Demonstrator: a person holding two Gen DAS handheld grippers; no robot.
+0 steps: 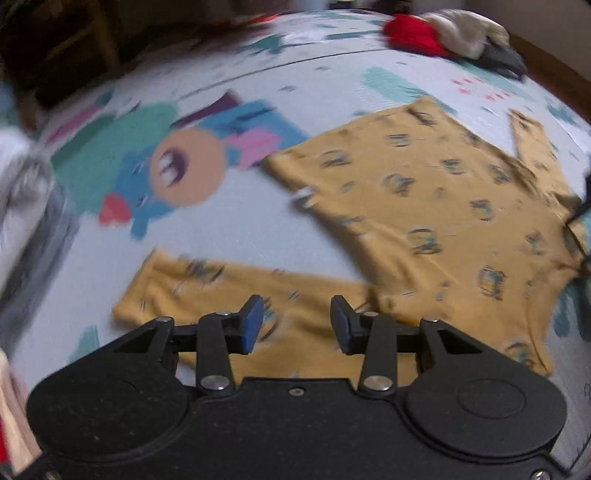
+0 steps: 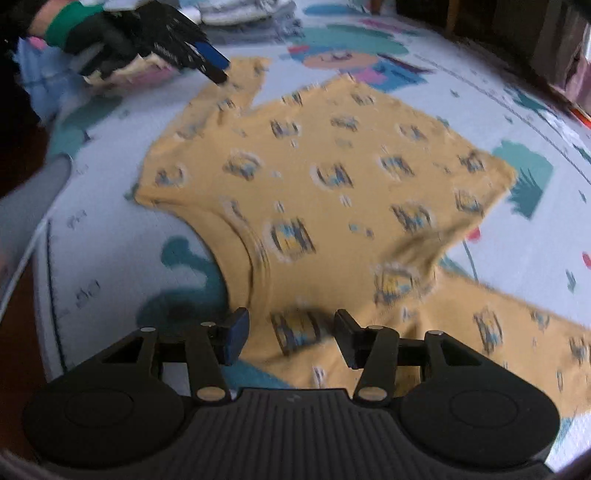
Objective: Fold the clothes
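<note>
The yellow printed shirt (image 2: 332,177) lies flat mid-mat, no writing legible through blur. The left gripper (image 1: 297,325) and right gripper (image 2: 291,341) hover over its sleeves, jaws part-open, empty. Cartoon play mat (image 1: 258,240) underneath.

You're in a home: a children's play mat (image 1: 229,229) with cartoon prints covers the floor, household laundry (image 1: 454,33) is heaped at its edge, and wooden furniture (image 1: 74,40) stands behind.
</note>
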